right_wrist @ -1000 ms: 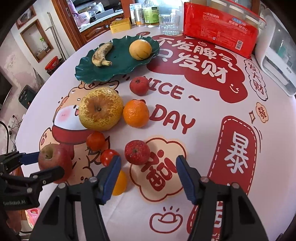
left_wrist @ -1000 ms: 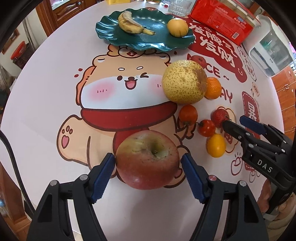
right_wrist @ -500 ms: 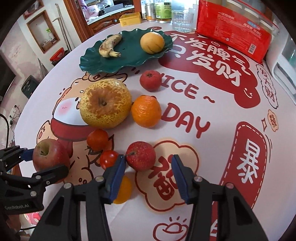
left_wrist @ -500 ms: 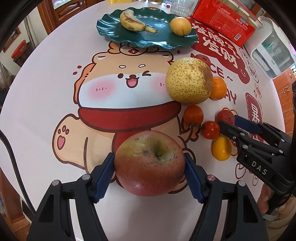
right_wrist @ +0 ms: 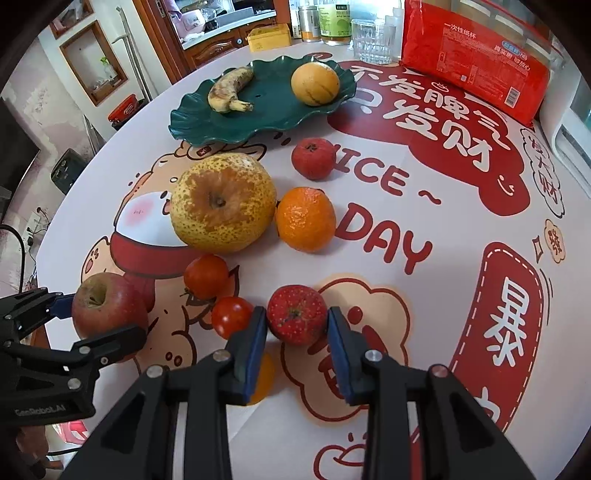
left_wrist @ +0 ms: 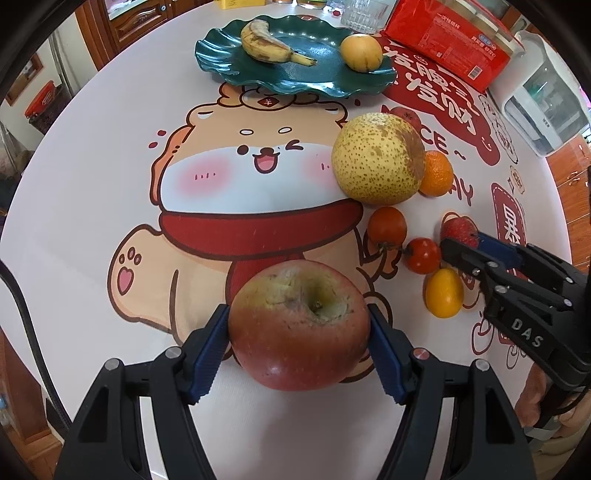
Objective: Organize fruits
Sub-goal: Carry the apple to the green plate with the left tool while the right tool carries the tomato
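My left gripper (left_wrist: 298, 345) is shut on a red apple (left_wrist: 298, 326), also seen in the right wrist view (right_wrist: 107, 304). My right gripper (right_wrist: 297, 326) is shut on a small speckled red fruit (right_wrist: 297, 314), which shows in the left wrist view (left_wrist: 458, 230). A green wavy plate (right_wrist: 273, 110) at the back holds a banana (right_wrist: 231, 90) and a yellow round fruit (right_wrist: 314, 84). A big yellow pear (right_wrist: 221, 203), an orange mandarin (right_wrist: 306, 218), another small red fruit (right_wrist: 313, 158), two tomatoes (right_wrist: 206, 276) (right_wrist: 232, 316) and a small yellow fruit (left_wrist: 443, 292) lie on the table.
A red packet of paper cups (right_wrist: 476, 61), a glass (right_wrist: 373, 40) and jars (right_wrist: 334, 20) stand at the back edge. A white appliance (left_wrist: 543, 107) is at the right. The round table (left_wrist: 92, 155) has a printed cartoon cloth.
Both grippers moved forward and closed: the left on the apple, the right on the speckled red fruit.
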Action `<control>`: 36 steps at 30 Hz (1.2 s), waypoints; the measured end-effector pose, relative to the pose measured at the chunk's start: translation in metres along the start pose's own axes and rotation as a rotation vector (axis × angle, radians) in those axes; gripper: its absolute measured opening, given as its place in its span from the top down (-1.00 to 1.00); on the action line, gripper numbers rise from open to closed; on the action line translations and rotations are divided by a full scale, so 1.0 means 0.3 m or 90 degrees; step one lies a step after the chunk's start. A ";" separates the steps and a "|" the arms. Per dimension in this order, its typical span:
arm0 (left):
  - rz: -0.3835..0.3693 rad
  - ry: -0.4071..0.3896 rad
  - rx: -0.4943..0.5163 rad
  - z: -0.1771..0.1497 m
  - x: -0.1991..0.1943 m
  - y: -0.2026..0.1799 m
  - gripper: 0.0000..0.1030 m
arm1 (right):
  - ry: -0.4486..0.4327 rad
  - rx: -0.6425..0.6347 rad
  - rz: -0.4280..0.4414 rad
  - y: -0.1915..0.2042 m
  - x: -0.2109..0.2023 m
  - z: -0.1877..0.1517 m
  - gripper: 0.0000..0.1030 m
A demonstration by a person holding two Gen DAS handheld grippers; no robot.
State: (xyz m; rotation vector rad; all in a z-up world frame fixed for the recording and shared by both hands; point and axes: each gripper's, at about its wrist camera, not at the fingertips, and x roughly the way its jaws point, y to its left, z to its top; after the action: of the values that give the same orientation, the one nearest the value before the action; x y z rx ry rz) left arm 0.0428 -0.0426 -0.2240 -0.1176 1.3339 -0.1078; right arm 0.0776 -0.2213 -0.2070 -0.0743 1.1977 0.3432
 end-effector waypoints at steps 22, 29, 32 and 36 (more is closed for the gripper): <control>0.061 -0.144 0.021 0.168 -0.451 -0.039 -0.35 | -0.110 -0.024 0.049 0.015 -0.314 0.100 0.36; 0.041 -0.178 0.068 0.338 -0.538 -0.008 -0.35 | -0.140 0.014 0.051 0.055 -0.421 0.259 0.36; 0.033 -0.189 0.088 0.422 -0.555 0.011 -0.35 | -0.155 0.026 0.047 0.076 -0.459 0.355 0.36; 0.025 -0.206 0.118 0.530 -0.572 0.031 -0.35 | -0.175 0.043 0.028 0.092 -0.497 0.476 0.36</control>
State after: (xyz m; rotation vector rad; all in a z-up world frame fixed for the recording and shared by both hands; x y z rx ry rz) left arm 0.1580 -0.0049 -0.0238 0.0464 0.9972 -0.1710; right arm 0.1500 -0.1944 -0.0138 0.0573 0.9385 0.3395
